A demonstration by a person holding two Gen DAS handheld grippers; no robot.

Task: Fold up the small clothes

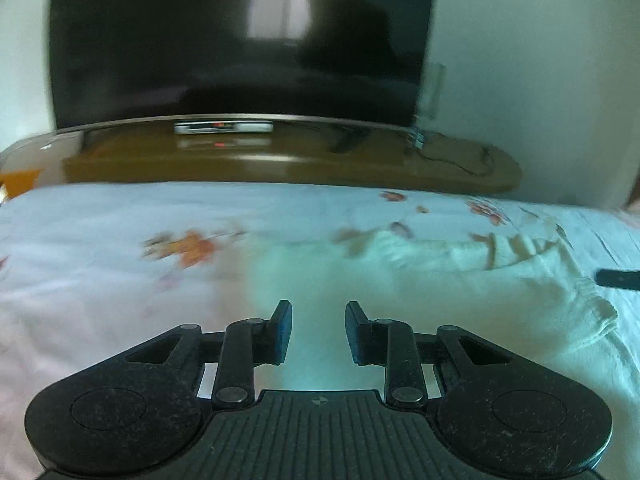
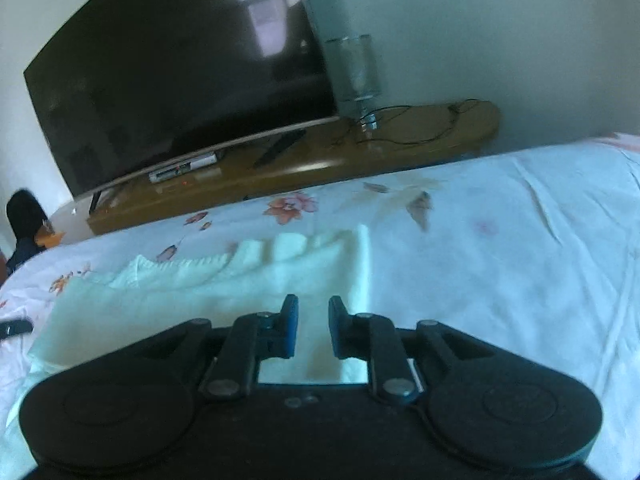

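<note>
**Two grippers poised over pale knit garment on floral bedsheet**

The left gripper [image 1: 319, 330] stands with its jaws parted by a clear gap and nothing between them, the fingers [image 1: 282, 332] hanging over the near left part of a pale mint-white knit garment [image 1: 460, 280]; the right gripper [image 2: 313, 326] is likewise parted, a little narrower, holding nothing, its fingers [image 2: 290, 330] above the same garment [image 2: 200, 296] near its right edge. The garment lies spread flat on the floral bedsheet [image 2: 500, 240]; in the right wrist view its ribbed edge runs along the far side and its right edge forms a straight fold line; in the left wrist view a ribbed cuff or hem trails off at the near right, though blur makes it impossible to say which. A glass jar [image 2: 354, 68] stands on the wooden TV stand [image 2: 420, 132] beyond the bed, its contents indistinct; beside it sits a dark television [image 2: 180, 80], with cables [image 2: 420, 126] trailing to the right. A black object [image 1: 618, 279] is cut off at the right edge of the left view, too little shown to identify; the left view is smeared throughout.
</note>
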